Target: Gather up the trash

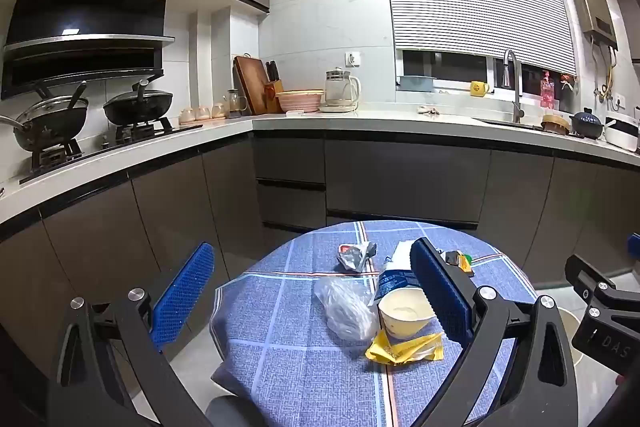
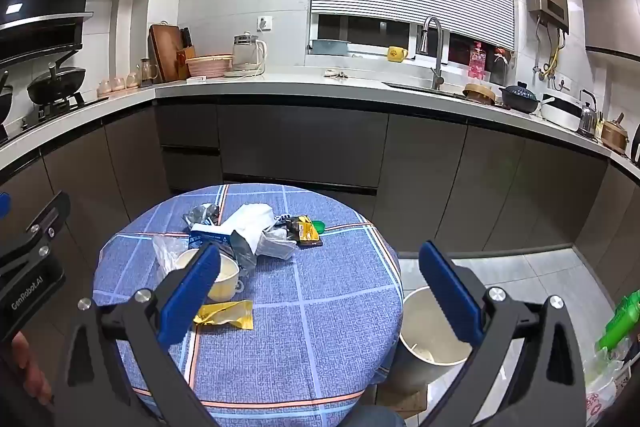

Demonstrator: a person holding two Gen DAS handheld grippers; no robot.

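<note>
Left wrist view: the left gripper [image 1: 312, 295] hangs above the near edge of a round desk [image 1: 304, 379] covered in blue plaid cloth, jaws spread wide, nothing between them. The trash lies in a loose cluster on the desk: a clear plastic bag [image 1: 346, 309] touching a cream paper cup [image 1: 404, 313] that lies tipped, a yellow wrapper [image 1: 404, 347] just in front of the cup, a crumpled silver wrapper [image 1: 356, 255] farther back, and a black-and-yellow packet [image 1: 462, 261] behind the right finger. Part of the right gripper's body shows at the right edge.

Right wrist view: the right gripper [image 2: 320, 287] is likewise released, jaws wide apart, holding nothing. It straddles the right edge of the desk [image 2: 320, 327]. A white bin [image 2: 430, 331] stands on the floor just beside the desk, below the right finger (something pale lies inside, too small to identify). White crumpled paper [image 2: 254, 223] and a blue carton [image 2: 210, 237] sit mid-cluster; the yellow wrapper [image 2: 226, 313] lies nearest. A green bottle [image 2: 618, 321] shows at the right edge.
</note>
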